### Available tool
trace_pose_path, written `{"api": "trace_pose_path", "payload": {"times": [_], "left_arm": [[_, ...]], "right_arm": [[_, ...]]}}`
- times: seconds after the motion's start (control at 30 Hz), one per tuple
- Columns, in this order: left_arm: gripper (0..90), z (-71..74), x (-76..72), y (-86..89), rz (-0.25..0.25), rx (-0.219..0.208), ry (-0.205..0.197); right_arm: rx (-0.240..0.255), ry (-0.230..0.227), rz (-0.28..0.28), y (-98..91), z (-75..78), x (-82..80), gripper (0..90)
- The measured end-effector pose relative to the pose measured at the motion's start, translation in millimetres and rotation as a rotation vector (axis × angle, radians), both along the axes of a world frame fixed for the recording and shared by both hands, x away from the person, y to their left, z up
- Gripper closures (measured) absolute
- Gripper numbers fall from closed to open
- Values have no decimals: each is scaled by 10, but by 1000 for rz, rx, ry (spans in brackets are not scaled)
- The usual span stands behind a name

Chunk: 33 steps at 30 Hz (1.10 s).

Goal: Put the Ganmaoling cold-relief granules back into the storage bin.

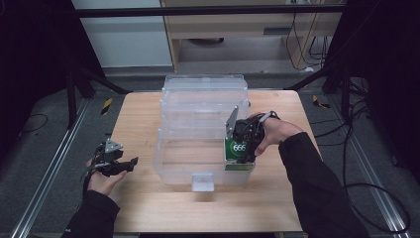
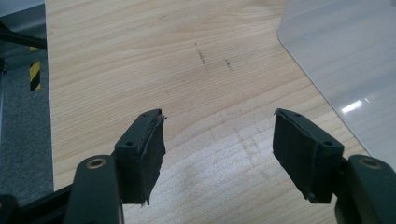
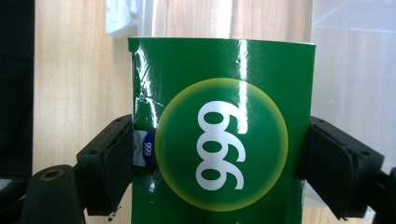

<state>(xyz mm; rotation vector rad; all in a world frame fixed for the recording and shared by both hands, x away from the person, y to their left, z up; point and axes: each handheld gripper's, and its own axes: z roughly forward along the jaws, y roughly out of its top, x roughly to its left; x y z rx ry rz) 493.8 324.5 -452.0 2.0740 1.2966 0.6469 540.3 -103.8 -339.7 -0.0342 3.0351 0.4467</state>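
Right gripper grips a green box, one pad on each side edge, jaws wide because the box is wide. In the right gripper view the box sits centre frame, "999" logo facing the camera, a small tear near its upper left corner.

In the high view the box is centre-right of frame, inside the front right corner of a clear bin, low against the front wall. Can't tell whether it rests on the bin floor or hangs just above it. The bin's lid stands open behind it, toward the top of the frame.

Left gripper is at lower left of the high view, on the bare table, well apart from the bin. Its jaws stand wide open with nothing between them; the left gripper view shows wood grain under them and a bin edge at upper right.

Progress, as a judgement: pick done, placement nearly done. Left: seat the box, release, pull the right gripper clear of the bin. Lid possibly needs closing afterward; the left gripper is idle and free for that.
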Motion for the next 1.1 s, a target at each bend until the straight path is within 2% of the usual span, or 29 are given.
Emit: {"api": "trace_pose_path", "payload": {"times": [0.7,0.93,1.03,1.1], "left_arm": [[333,-2,0,0,-3,3,2],[333,-4,-1,-4,-4,2,1],[333,-2,-2,-6,-4,4,2],[333,-1,-3,-7,-5,3,1]], "right_arm": [[-107,0,12,140,-258,29,172],[-105,-5,-5,140,-296,28,172],[-107,-1,-6,143,-327,20,171],[-96,13,-27,132,-350,28,171]]}}
